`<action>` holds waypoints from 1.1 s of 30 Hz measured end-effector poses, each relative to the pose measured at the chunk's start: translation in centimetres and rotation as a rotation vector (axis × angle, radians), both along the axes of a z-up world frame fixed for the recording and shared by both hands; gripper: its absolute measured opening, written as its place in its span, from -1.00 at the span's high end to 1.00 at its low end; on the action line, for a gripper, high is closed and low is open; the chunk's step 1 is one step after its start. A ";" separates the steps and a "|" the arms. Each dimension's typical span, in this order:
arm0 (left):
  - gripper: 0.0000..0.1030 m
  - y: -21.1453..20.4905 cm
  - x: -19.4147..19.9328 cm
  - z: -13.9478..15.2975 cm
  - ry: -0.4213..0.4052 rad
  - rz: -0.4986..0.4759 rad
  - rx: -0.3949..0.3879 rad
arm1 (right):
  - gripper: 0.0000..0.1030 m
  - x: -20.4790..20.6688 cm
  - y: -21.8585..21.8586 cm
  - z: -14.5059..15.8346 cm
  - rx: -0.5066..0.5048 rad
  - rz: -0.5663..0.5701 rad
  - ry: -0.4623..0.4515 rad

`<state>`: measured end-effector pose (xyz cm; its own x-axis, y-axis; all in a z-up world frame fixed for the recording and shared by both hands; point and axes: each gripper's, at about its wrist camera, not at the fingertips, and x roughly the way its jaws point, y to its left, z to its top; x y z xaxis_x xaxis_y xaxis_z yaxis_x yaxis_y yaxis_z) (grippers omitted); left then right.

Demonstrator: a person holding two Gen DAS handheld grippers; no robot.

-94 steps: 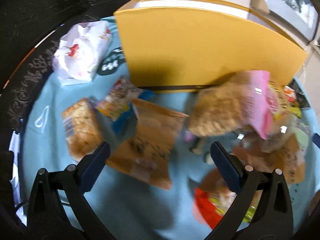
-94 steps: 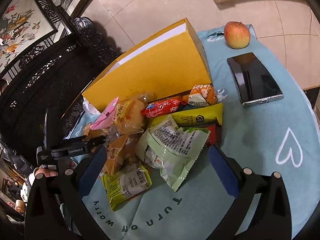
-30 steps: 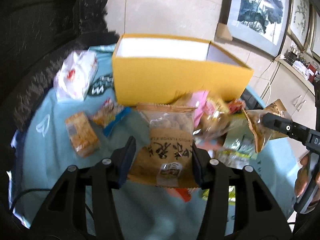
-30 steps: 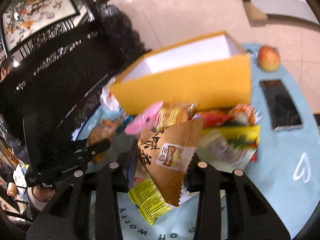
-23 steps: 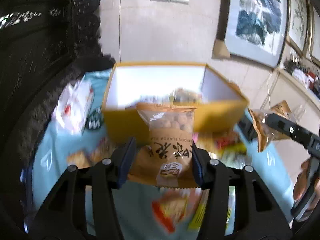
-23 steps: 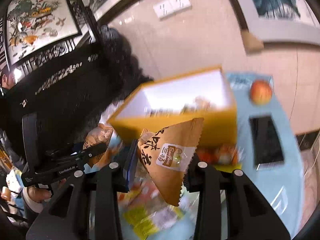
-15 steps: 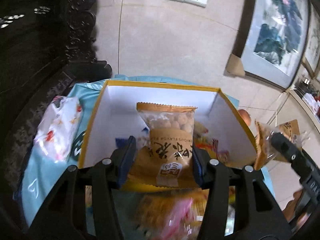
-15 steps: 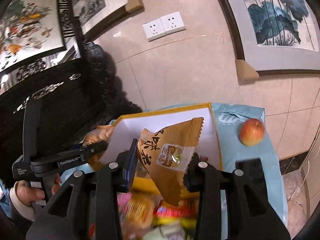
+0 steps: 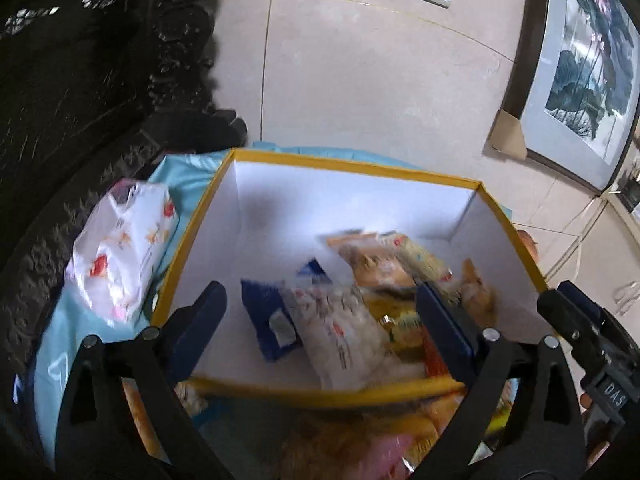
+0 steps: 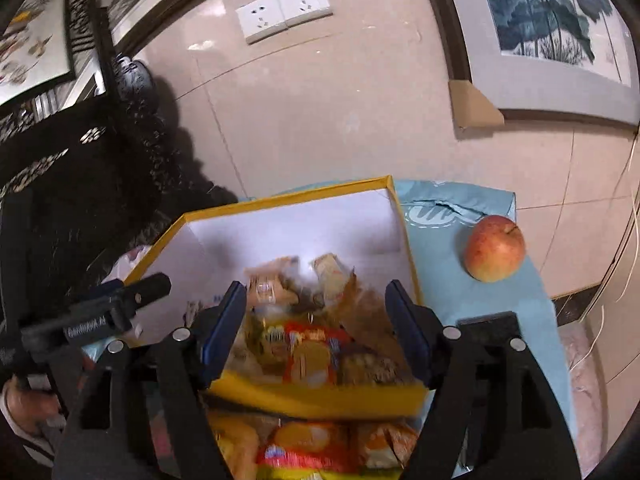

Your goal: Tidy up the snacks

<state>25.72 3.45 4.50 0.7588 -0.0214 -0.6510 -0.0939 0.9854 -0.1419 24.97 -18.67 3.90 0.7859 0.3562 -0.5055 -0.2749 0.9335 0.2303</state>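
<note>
**Over the yellow box, both tongs spread wide**

Below and ahead of both tongs sits the open yellow box [image 9: 188,248] [image 10: 404,232], white inside, its long axis running left to right across the left tongs' view. Inside lies a loose heap of snack packets [image 9: 352,328] [image 10: 308,344], blurred, crowded toward the right half of the box in the left view; a blue packet [image 9: 268,320] lies nearest the left tongs' left finger. More packets [image 10: 308,452] lie outside the near wall, under the right tongs.

Left tongs [image 9: 320,316] stand wide apart above the near wall, holding nothing. Right tongs [image 10: 314,324] are likewise spread wide and empty, over the box's near right corner.

Left of the box lies a white plastic bag [image 9: 120,256]; to its right, well apart, an apple [image 10: 494,254] rests on the teal tablecloth [image 10: 452,292].
</note>
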 end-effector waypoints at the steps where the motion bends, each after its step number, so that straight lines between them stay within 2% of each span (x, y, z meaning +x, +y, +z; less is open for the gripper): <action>1: -0.88 0.0 -0.8 0.1 -0.003 -0.009 -0.006 | -0.54 -0.7 -0.1 0.2 -0.007 -0.003 -0.008; 2: -0.89 -0.1 -1.7 0.3 -0.008 -0.016 -0.004 | -0.64 -1.4 -0.3 0.4 -0.012 -0.008 -0.016; 3: -0.91 -0.2 -2.5 0.3 -0.011 -0.019 0.003 | -0.89 -2.3 -0.7 0.5 -0.013 -0.018 -0.025; 4: -0.94 -0.4 -3.3 0.3 -0.011 -0.023 0.013 | -0.97 -3.5 -1.1 0.7 -0.010 -0.030 -0.042; 8: -0.96 -0.6 -7.6 -0.7 0.009 -0.058 0.057 | -0.97 -7.6 -2.2 0.6 -0.006 -0.011 -0.057; 16: -0.96 0.0 -14.6 -6.5 0.110 -0.075 0.062 | -0.97 -13.5 -3.1 -4.4 0.019 0.037 0.073; 19: -0.96 -0.4 -15.7 -8.8 0.151 -0.091 0.045 | -0.97 -15.0 -3.6 -6.0 0.068 0.055 0.101; 21: -0.96 -0.9 -16.2 -9.8 0.167 -0.106 0.064 | -0.97 -15.9 -3.8 -6.7 0.094 0.067 0.105; 25: -0.96 -1.8 -16.6 -10.5 0.164 -0.135 0.080 | -0.97 -16.7 -3.5 -7.7 0.075 0.085 0.137; 31: -0.96 -2.0 -15.5 -12.0 0.206 -0.137 0.094 | -0.97 -16.7 -2.7 -9.0 0.059 0.115 0.180; 33: -0.92 -1.7 -15.3 -12.6 0.207 -0.138 0.072 | -0.97 -16.7 -2.6 -9.1 0.056 0.117 0.185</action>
